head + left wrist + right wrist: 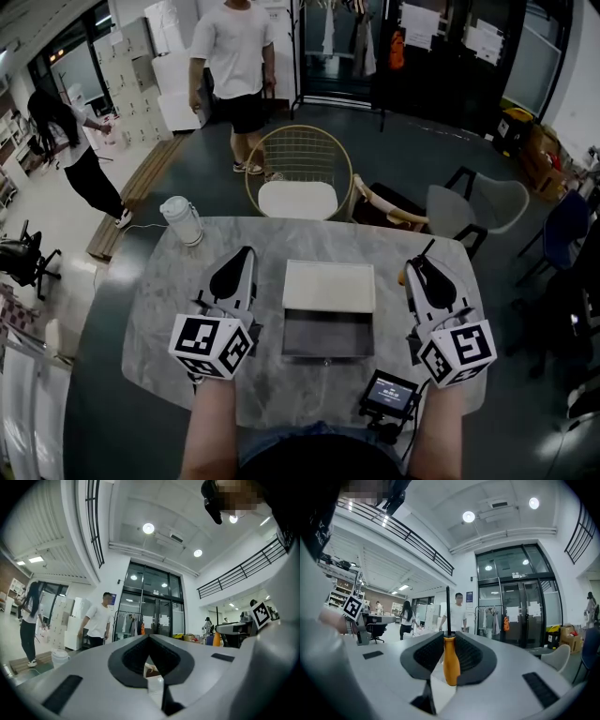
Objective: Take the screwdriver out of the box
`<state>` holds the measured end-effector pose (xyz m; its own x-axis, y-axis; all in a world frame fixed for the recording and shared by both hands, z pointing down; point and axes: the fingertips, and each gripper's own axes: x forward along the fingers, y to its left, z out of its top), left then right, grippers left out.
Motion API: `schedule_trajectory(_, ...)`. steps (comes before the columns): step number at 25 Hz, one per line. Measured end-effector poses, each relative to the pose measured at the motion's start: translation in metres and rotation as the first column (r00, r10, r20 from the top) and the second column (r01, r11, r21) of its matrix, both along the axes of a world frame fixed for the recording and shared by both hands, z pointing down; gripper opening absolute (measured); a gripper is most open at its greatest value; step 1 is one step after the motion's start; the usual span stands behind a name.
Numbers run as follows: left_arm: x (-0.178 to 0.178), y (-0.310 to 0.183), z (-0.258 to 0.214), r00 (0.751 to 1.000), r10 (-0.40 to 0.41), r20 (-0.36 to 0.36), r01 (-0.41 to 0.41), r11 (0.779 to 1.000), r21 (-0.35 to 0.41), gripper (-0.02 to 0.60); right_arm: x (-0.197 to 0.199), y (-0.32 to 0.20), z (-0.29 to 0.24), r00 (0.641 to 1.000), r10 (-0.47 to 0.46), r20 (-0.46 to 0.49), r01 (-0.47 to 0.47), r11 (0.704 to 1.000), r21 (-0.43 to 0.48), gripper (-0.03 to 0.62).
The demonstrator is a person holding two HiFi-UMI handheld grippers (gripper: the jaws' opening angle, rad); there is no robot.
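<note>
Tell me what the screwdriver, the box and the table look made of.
Screwdriver: glossy orange handle, probably plastic; thin dark shaft, likely metal.
Box: matte off-white top, dark open drawer; material unclear, perhaps painted wood or plastic.
Table: grey veined top, marble or marble-look.

The left forearm point(211, 427) and right forearm point(441, 431) reach forward from the near side, well apart. The left gripper point(247, 251) points level toward the far side, jaws together and empty. The right gripper point(419, 266), also level, is clamped on a screwdriver point(451, 660), whose shaft stands upright.
</note>
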<state>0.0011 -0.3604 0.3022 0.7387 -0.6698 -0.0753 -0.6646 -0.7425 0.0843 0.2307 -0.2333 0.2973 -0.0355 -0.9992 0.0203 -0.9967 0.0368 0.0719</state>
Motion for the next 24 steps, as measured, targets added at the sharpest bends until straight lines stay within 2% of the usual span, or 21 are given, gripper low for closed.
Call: schedule_trajectory(24, -0.0031, 0.0089, -0.0083, 1.0, -0.005, -0.001, 0.005, 0.999, 0.035, 0.012, -0.0105, -0.0014, -0.0007, 0.999, -0.038, -0.014, 0.038, 0.999, -0.003, 0.092)
